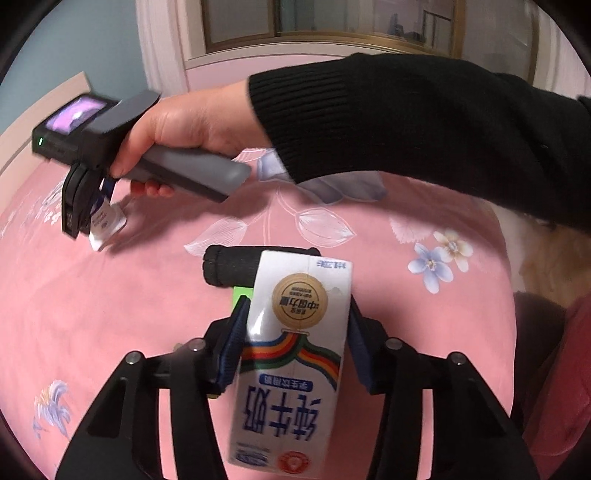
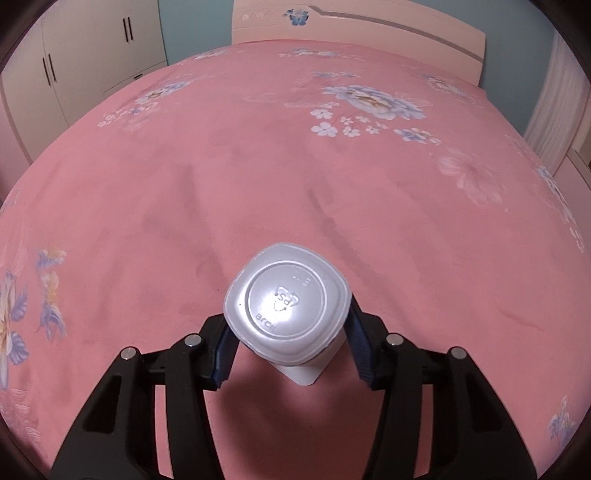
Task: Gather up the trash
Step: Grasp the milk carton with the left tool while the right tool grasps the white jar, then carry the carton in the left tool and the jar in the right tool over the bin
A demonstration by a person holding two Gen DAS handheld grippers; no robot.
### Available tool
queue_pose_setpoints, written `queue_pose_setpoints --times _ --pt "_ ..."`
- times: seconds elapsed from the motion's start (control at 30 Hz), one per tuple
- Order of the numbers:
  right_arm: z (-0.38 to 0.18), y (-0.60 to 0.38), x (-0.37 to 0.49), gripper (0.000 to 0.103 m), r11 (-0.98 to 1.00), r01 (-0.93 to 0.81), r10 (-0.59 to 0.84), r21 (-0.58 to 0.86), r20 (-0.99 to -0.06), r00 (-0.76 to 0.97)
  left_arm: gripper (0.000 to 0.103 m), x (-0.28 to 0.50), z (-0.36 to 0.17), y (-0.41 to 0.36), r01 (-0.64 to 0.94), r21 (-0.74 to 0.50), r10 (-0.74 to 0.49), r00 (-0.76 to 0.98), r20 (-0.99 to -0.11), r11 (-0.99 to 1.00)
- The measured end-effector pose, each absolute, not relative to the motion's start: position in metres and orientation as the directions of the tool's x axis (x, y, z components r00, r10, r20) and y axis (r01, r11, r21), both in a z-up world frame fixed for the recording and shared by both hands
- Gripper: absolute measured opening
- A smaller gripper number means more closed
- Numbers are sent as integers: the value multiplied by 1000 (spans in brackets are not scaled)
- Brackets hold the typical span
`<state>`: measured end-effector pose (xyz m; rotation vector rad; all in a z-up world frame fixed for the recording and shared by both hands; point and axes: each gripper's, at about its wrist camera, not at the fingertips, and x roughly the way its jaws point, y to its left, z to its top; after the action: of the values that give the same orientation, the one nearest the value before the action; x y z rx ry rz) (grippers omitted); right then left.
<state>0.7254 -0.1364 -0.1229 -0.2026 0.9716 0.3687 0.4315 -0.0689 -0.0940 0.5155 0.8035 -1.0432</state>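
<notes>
Left gripper [image 1: 295, 328]: a white rectangular milk carton [image 1: 291, 354] with a rainbow stripe is clamped between the blue pads, above the pink floral bedspread [image 1: 147, 295]
Right gripper [image 2: 290, 339]: a white plastic yogurt cup [image 2: 288, 306] is gripped, base toward the lens
Behind carton: black rolled cloth [image 1: 232, 269], on the bedspread

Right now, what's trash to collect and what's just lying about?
Job:
- milk carton, clamped in left claw
- white plastic cup, clamped in right claw

Lying about:
- black rolled item behind the carton
- pink floral bedspread
- headboard
</notes>
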Motion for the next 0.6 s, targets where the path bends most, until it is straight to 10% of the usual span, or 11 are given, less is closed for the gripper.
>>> queue_pose_setpoints --times 0.6 --pt "-21 -177 629 53 929 -370 236 -1 -768 595 49 425 -34 -46 703 -1 -445 450 -774 711"
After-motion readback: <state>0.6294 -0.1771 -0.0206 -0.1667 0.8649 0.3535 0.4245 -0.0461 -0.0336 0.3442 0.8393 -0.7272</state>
